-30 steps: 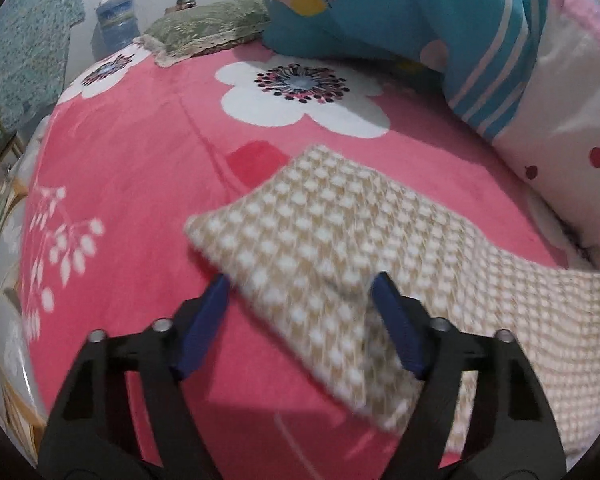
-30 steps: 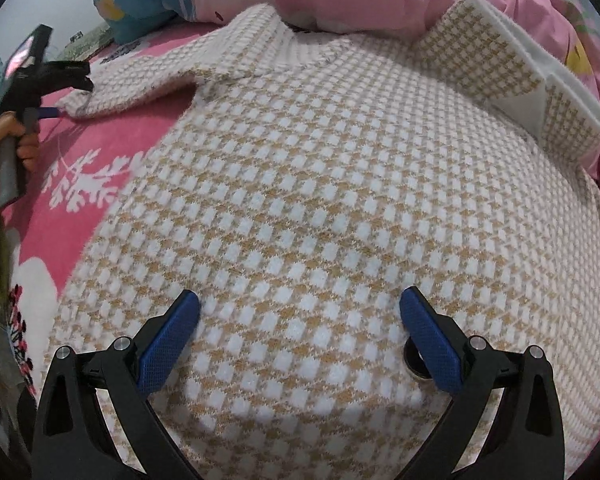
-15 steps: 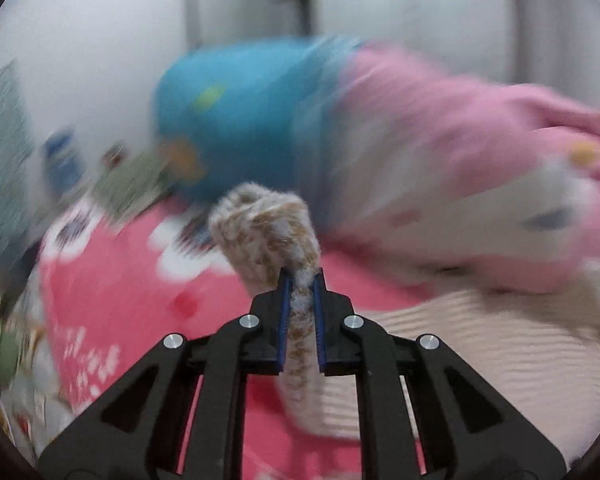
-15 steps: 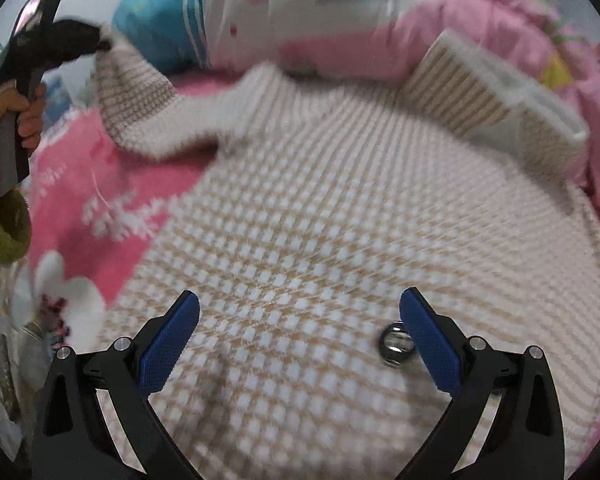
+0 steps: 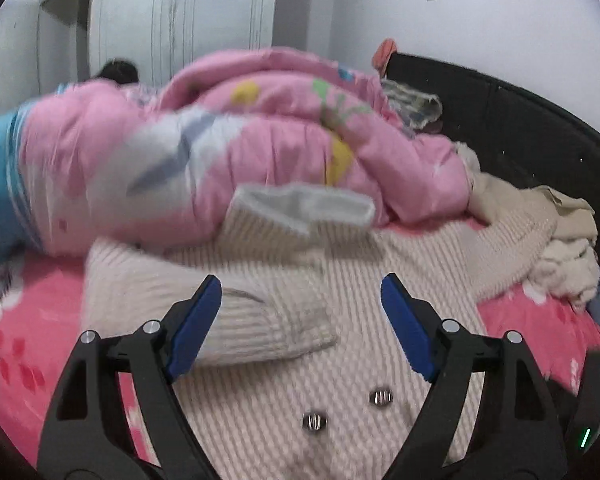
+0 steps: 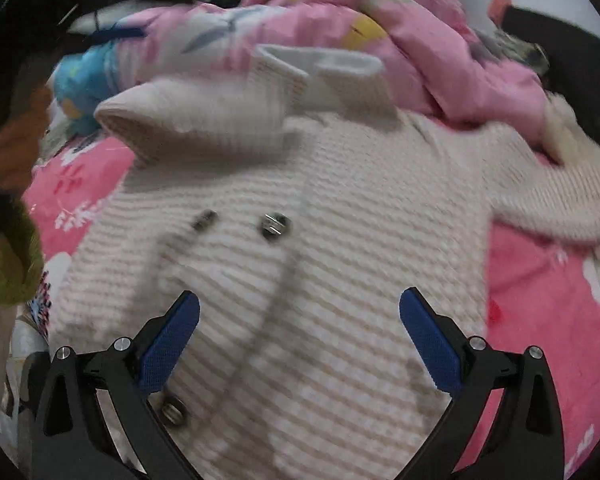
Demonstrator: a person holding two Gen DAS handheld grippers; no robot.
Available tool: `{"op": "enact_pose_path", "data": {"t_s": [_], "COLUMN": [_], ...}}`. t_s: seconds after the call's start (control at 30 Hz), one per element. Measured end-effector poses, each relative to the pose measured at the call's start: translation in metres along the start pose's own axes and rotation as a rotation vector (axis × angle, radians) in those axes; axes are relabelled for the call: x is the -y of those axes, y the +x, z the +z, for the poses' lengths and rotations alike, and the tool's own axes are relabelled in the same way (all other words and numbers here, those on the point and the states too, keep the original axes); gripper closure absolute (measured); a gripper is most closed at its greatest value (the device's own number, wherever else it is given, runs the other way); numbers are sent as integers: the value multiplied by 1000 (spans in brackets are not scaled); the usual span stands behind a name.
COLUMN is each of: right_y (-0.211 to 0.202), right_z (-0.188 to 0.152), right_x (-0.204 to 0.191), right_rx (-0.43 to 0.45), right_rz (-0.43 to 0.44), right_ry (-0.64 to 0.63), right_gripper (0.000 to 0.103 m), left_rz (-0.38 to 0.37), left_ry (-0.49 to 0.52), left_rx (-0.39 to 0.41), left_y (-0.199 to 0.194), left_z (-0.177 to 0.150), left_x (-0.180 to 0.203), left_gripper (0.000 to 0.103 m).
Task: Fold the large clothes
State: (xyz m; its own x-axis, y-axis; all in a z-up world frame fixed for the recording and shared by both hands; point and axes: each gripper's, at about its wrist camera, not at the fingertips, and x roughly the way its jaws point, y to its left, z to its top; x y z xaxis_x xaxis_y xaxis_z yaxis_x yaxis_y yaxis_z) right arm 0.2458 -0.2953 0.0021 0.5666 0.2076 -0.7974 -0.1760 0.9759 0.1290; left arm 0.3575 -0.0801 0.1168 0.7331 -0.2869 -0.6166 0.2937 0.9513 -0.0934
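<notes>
- Sleeve (image 5: 260, 320) now lies folded across the checked knit coat (image 5: 340, 380) on the pink bedspread (image 5: 32, 340); half a second ago the left gripper (image 5: 300, 320) pinched it.
- Left gripper's jaws have just been opening, now wide, nothing between.
- Right gripper (image 6: 300, 336) gapes wide and empty over the coat's front.

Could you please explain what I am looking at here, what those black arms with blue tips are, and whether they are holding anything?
These are two hand-held grippers, one in each of a person's hands, each carrying a fisheye camera that looks along its fingers. One picture is from the left gripper, the other from the right gripper. Below both lies a beige knitted coat with metal buttons, spread on a pink flowered blanket, with a pink quilt behind. One sleeve is folded across the coat. Both grippers are open and hold nothing; the left one's jaws have just been opening.
</notes>
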Motion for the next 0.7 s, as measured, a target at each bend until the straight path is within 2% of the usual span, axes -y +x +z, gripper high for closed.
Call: {"op": "enact_pose_path", "data": {"t_s": [0.1, 0.2, 0.3, 0.4, 0.57, 0.7], "right_y": [3, 10, 29, 69, 135, 181], "right_z": [9, 33, 64, 94, 134, 160], "right_x": [19, 22, 15, 8, -3, -5], "right_rx": [3, 16, 0, -64, -159, -212], "right_rz": [78, 179, 321, 473, 500, 394], "right_ry": [67, 117, 174, 270, 361, 378], "right_gripper": [5, 5, 5, 6, 20, 37], "left_rz": [34, 132, 236, 345, 390, 373], "left_ry": [-67, -123, -157, -190, -277, -339], "left_rx": [-22, -93, -215, -291, -325, -324], "left_y": [-14, -9, 16, 40, 56, 60], "left_z": [-38, -74, -107, -133, -151, -158], "left_x": [-38, -68, -97, -124, -156, -173], "left_gripper": [19, 19, 19, 19, 19, 18]}}
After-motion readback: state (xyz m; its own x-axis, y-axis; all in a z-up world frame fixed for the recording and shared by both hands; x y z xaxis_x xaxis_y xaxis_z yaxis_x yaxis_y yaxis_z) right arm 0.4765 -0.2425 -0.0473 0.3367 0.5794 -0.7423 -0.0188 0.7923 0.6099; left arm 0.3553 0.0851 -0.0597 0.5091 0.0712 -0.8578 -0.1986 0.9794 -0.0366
